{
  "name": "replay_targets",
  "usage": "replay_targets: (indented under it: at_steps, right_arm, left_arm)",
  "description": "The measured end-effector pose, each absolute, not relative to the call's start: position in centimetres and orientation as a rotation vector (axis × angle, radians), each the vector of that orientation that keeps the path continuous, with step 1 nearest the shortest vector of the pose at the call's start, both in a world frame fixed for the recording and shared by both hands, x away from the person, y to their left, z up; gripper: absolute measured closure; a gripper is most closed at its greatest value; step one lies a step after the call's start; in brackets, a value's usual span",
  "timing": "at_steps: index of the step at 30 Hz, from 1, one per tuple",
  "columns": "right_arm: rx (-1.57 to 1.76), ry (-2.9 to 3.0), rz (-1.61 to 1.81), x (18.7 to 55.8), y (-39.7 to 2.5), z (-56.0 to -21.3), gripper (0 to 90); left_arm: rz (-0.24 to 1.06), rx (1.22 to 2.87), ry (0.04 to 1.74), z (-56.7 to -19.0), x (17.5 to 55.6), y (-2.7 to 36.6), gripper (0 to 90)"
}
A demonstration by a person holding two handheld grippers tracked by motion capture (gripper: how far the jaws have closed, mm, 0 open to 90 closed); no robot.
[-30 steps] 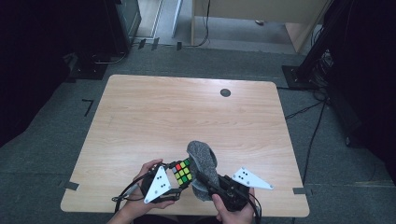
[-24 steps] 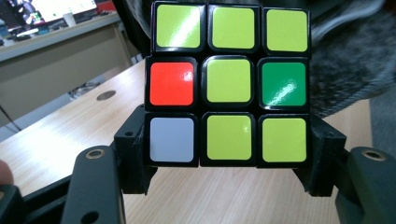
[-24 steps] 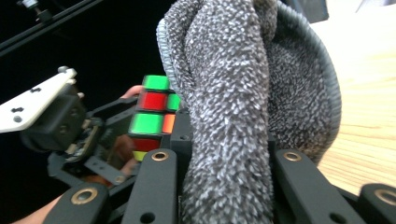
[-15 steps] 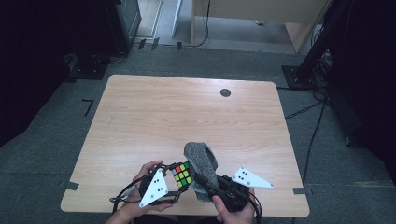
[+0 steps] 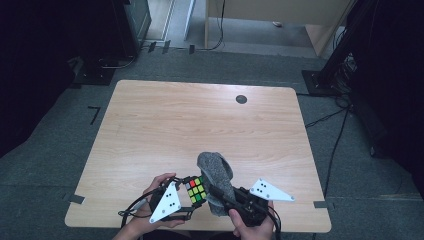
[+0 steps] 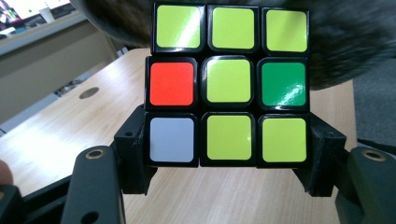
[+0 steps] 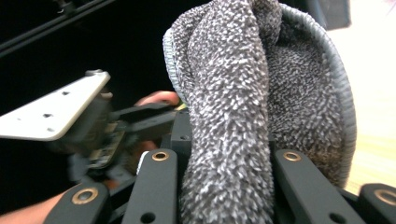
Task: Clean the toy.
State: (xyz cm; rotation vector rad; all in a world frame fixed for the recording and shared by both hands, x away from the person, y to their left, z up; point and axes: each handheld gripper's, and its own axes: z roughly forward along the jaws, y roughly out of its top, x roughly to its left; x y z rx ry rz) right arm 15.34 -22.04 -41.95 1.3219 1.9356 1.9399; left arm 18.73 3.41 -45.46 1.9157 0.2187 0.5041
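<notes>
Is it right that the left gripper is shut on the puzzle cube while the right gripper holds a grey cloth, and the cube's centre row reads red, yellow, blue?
Not quite: in the left gripper view the puzzle cube has a centre row of red, yellow, green, not blue. The rest stands: the left gripper is shut on it, and the right gripper holds the grey cloth.

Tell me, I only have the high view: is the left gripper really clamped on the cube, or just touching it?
Observer: Clamped. In the left gripper view the left gripper has a jaw on each side of the cube, at its bottom row.
Operator: Which colours face that camera?
Observer: Mostly yellow-green, with one red, one green and one white sticker.
Operator: And the cloth?
Observer: The right gripper pinches the grey cloth between its jaws, bunched and folded over.
</notes>
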Motion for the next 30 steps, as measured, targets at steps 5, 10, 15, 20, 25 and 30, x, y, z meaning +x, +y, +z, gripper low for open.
replay_targets:
  at_steps: [5, 10, 15, 20, 25, 30]
  right_arm:
    - [1.478, 1.872, 1.831, 16.4, -24.2, -43.0, 72.3]
    - [1.36, 1.883, 1.95, 15.6, -23.4, -41.7, 71.8]
    - [1.314, 1.953, 1.908, 15.5, -22.0, -42.2, 71.8]
    - [1.44, 1.901, 1.767, 16.8, -24.2, -43.8, 72.8]
    - [1.284, 2.0, 1.747, 17.3, -23.0, -45.0, 73.3]
    - [1.022, 2.115, 1.705, 16.6, -19.8, -45.9, 73.9]
  left_arm:
    - [0.453, 1.844, 0.253, -44.7, 19.3, 4.4, 34.1]
    - [0.472, 1.933, 0.232, -45.5, 19.5, 4.0, 34.1]
    - [0.471, 1.949, 0.215, -45.5, 19.0, 3.3, 34.1]
    - [0.394, 1.842, 0.29, -44.6, 20.0, 5.0, 34.1]
    - [0.26, 1.729, 0.396, -44.0, 21.4, 6.8, 34.1]
    - [0.131, 1.722, 0.446, -44.3, 22.1, 6.7, 34.1]
